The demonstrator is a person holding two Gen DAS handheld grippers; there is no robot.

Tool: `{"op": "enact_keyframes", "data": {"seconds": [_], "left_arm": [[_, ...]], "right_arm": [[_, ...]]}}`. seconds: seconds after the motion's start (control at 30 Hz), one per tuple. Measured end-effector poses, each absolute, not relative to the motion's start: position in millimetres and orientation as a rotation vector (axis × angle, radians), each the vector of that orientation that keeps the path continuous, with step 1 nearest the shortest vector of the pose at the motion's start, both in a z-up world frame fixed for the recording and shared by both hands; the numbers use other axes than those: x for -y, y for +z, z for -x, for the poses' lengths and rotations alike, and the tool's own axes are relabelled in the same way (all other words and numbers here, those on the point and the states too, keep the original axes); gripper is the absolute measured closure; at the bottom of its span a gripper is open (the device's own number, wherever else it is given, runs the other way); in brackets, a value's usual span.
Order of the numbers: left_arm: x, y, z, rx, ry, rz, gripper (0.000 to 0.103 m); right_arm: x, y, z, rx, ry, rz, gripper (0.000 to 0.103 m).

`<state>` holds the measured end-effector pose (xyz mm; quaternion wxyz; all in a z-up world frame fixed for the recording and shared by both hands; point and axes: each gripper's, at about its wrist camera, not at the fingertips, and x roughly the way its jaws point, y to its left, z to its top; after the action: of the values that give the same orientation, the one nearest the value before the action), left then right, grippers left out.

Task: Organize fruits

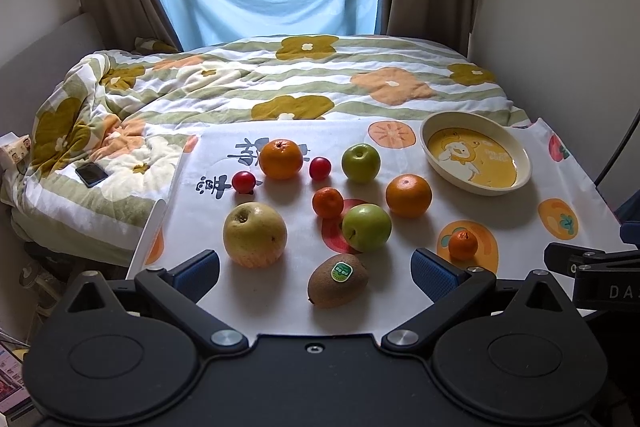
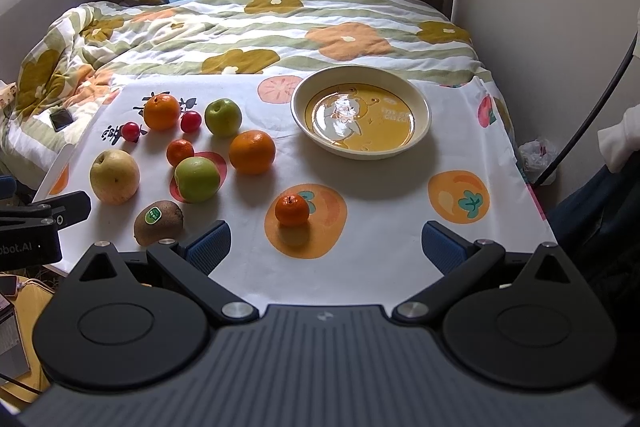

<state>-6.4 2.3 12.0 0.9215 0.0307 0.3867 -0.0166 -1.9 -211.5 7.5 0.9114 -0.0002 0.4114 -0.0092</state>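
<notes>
Left gripper [image 1: 315, 269] spread around kiwi [image 1: 338, 280], seemingly untouched, right gripper [image 2: 326, 241] wide, empty

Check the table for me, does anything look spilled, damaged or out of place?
Nothing is spilled or damaged. The fruit sits loose on the tablecloth and the yellow bowl is empty. One small mandarin sits apart from the cluster, nearer the right claw. A phone lies on the quilt, off the table.

Right tool [image 1: 600, 277] body reads "DA"; left tool [image 2: 28, 231] body reads "obot.AI"; kiwi [image 1: 338, 279] sticker unreadable.
</notes>
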Motion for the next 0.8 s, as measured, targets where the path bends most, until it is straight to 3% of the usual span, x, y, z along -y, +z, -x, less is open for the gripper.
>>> {"op": "enact_keyframes", "data": {"seconds": [0.8], "left_arm": [[-1.3, 10.6, 6.3, -0.796, -0.033, -0.060, 0.000]], "right_arm": [[212.4, 9.0, 2.9, -0.846, -0.020, -0.002, 0.000]]}}
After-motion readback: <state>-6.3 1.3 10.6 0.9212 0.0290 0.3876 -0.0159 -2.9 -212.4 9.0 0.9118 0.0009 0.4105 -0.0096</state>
